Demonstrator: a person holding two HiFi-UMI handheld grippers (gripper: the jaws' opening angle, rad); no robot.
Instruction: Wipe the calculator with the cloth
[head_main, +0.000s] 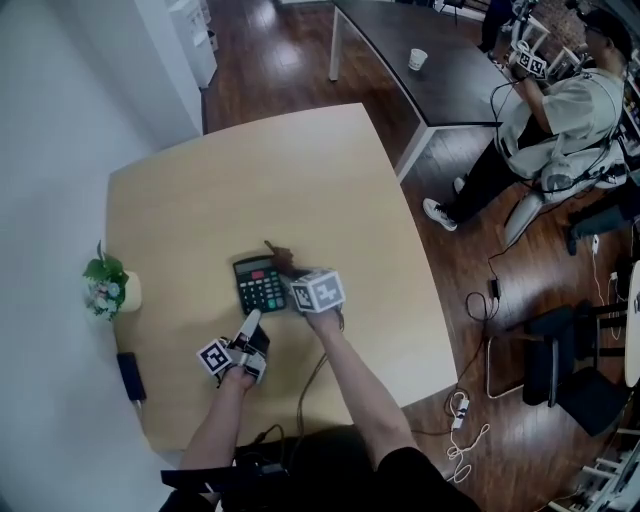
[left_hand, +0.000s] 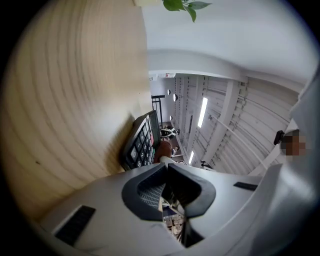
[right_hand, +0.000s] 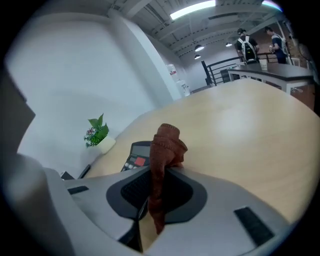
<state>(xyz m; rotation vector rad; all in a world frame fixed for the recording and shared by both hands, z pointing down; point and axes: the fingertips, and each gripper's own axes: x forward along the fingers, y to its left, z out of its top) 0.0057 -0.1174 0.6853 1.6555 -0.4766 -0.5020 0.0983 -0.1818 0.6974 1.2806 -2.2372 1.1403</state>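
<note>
My right claw (right_hand: 161, 172) pinches the brown cloth (right_hand: 167, 145), bunched over the far right edge of the calculator (head_main: 259, 284) mid-desk (head_main: 300, 180). My left claw (left_hand: 166, 167), pressed together and empty, lies just beside its near edge. I judge the wiping barely begun, with most of the keys left to do.

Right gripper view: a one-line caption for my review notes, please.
Right claw shut on a brown cloth, its bunched end beside the black calculator on the pale wooden table.
</note>
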